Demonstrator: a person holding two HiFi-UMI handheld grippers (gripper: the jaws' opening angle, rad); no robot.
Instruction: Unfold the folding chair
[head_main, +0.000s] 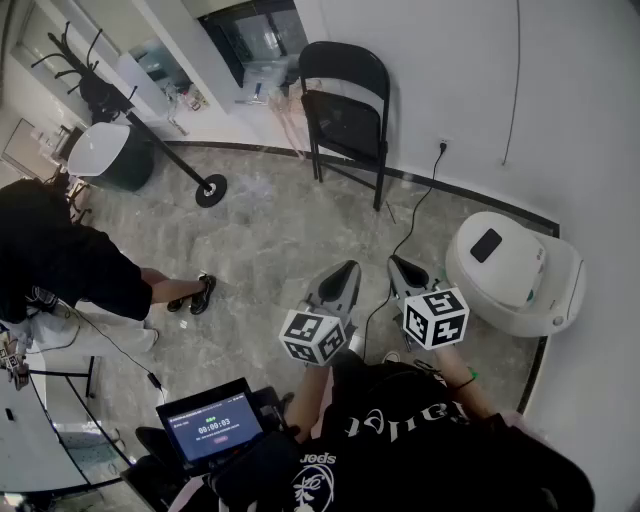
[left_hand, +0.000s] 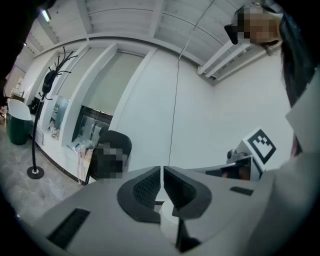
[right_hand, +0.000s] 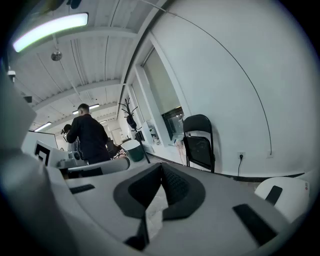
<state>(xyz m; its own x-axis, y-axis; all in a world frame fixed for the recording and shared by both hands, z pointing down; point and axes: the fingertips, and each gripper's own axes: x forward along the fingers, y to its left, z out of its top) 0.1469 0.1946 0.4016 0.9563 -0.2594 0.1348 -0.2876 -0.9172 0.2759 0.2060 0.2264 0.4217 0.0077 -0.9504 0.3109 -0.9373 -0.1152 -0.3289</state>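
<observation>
— Holding anything, are we?
— No. Our left tongs (left_hand: 162, 174) are closed with nothing between them. Our right tongs (right_hand: 161, 171) are pressed together and empty too. Both are held out side by side at six o'clock.
— And the folding chair (head_main: 345, 105)?
— It's at twelve o'clock, well apart from us, standing folded by the white wall (head_main: 470, 80) with its seat tipped up.
— What else do we see?
— A person in black (head_main: 60, 260) at nine o'clock, and a white rounded appliance (head_main: 515, 270) on the floor (head_main: 260, 240) at three.
</observation>
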